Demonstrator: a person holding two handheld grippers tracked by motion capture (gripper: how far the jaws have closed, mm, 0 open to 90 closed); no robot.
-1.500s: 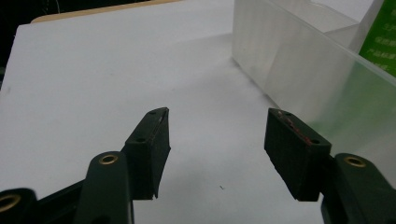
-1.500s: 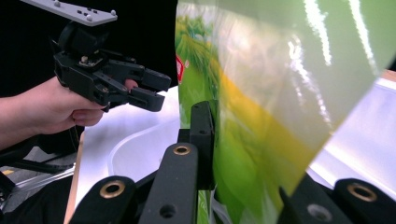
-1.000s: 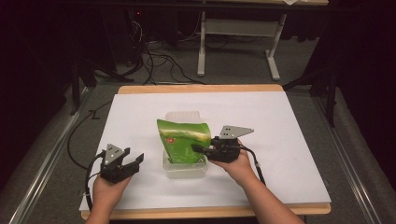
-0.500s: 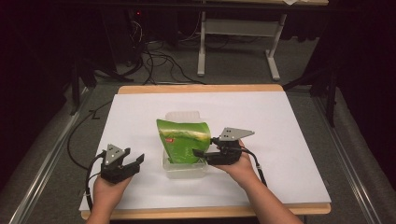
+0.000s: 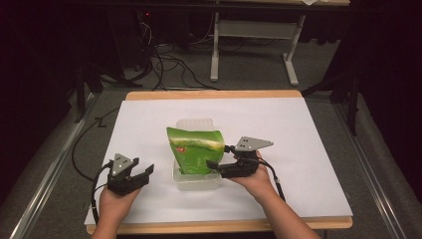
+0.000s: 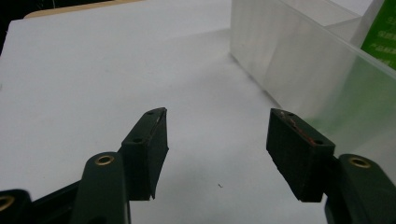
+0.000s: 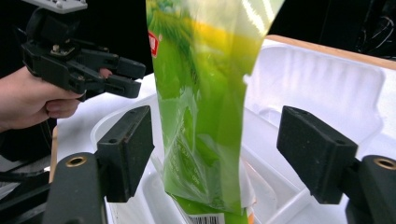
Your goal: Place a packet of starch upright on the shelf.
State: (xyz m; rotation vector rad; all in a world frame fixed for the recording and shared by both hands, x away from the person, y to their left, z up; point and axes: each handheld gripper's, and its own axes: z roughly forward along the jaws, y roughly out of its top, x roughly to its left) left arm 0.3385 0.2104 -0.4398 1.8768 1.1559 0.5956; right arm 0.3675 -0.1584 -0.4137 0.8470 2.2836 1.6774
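A dim room with cables and a metal frame leg on the floor lies behind a wooden-edged counter covered by a white sheet, on which stands a clear plastic container with its lid lying behind it. A green snack bag stands upright in the container, near the counter's front middle. The right tool sits at the bag's right edge; its jaws have just been opening and now stand wide apart on either side of the bag without pressing it (released, judging from the right gripper view, where the bag hangs between the pads with a gap on each side). The left tool rests on the counter left of the container, jaws parted and empty, as the left gripper view confirms with the container wall just beyond. The bag probably handles as light, soft and crinkly, with slick film that may slide between the pads; its contents are likely brittle, so a pinch on the flat upper seam or a side edge seems safer than squeezing the body. The container looks thin and light and may shift when nudged. The bag's lower end is cut off in the right gripper view, its print is too blurred to read, and whether it leans on the container wall cannot be told.
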